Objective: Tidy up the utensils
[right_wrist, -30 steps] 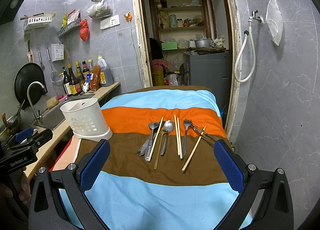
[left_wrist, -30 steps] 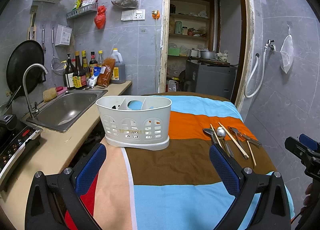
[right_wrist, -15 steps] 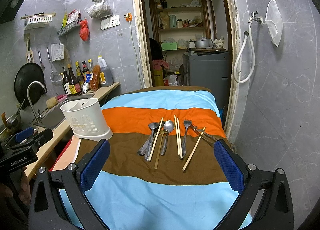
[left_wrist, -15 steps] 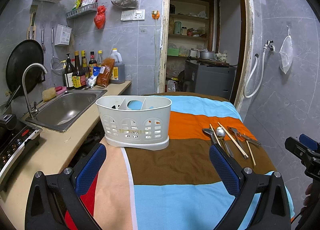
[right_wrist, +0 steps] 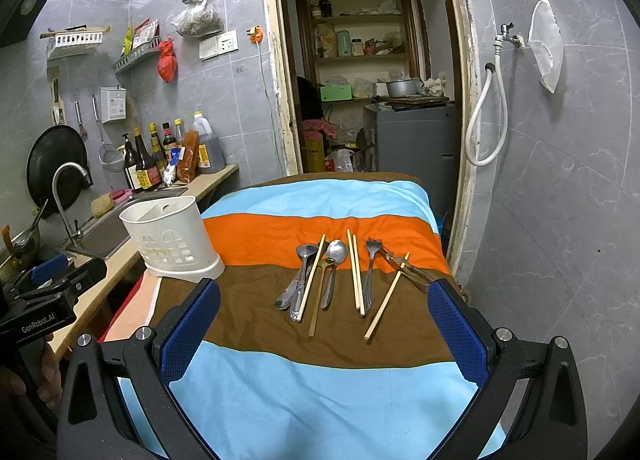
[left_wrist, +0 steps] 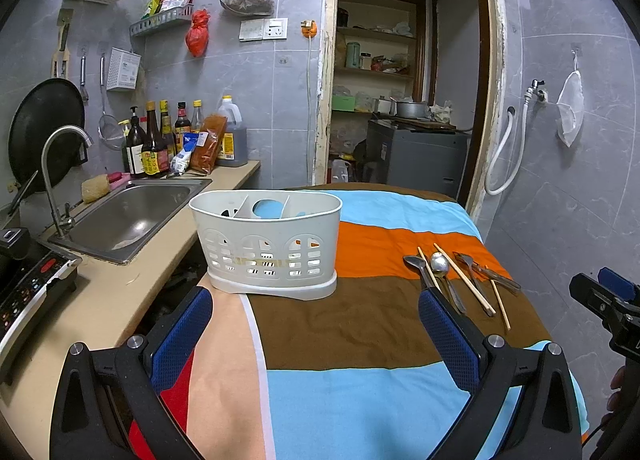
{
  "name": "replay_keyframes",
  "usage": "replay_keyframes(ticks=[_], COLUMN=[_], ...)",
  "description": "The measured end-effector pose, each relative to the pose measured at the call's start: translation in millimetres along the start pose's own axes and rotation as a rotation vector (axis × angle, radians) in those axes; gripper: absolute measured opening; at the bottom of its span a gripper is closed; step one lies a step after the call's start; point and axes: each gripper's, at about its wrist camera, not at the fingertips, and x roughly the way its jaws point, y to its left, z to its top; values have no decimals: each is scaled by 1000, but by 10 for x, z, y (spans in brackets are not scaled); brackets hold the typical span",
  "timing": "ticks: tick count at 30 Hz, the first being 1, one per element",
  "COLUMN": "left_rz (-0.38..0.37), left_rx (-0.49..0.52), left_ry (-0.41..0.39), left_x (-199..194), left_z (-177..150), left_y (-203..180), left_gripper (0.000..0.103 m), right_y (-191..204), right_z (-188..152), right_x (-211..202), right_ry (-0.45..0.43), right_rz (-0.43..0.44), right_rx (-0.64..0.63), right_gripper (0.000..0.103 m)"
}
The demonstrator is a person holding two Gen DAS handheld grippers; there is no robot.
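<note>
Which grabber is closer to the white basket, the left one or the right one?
Left. The left gripper faces the white basket almost straight ahead. The right gripper faces the spoons and chopsticks, with the basket off to its left side.

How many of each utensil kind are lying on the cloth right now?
Spoons: 3
Forks: about 3; the right two overlap, so it is hard to tell
Chopsticks: 5
Total: about 11
</note>
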Motion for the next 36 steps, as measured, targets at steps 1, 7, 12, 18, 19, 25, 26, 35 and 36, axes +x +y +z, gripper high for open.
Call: replay_keyframes(ticks=[1,7,12,18,19,25,26,35,36], left_rz=[0,-3,-15,-67,-75,-114,-116,-156,-162], left_rx=[0,2,22,39,41,31,30,20,16], left_ry=[0,2,-2,-3,-5,-24,-24,70,90], left_x=[0,85,209,293,316,459,496,1135,1230], left_z=[0,24,-28,59,83,251,269,399,398], left_y=[1,-94,-286,-397,-435,-595,-619,-882,-892], left_gripper=[103,103,103,103,103,103,103,103,103], right_y=[-31,-63,-81,-114,-122,-264,-291,-709,-763], right_z=[5,-1,-34,11,19,141,172,381,389], right_x=[-8,-12,5,104,102,68,81,509,596], right_ry=[0,1,2,0,1,5,5,62,82], right_rz=[-1,-2,-6,-51,-56,-77,-78,-12,-5], right_rx=[0,1,2,-17,-25,-32,-26,28,35], right_gripper=[102,102,102,102,102,102,102,102,102])
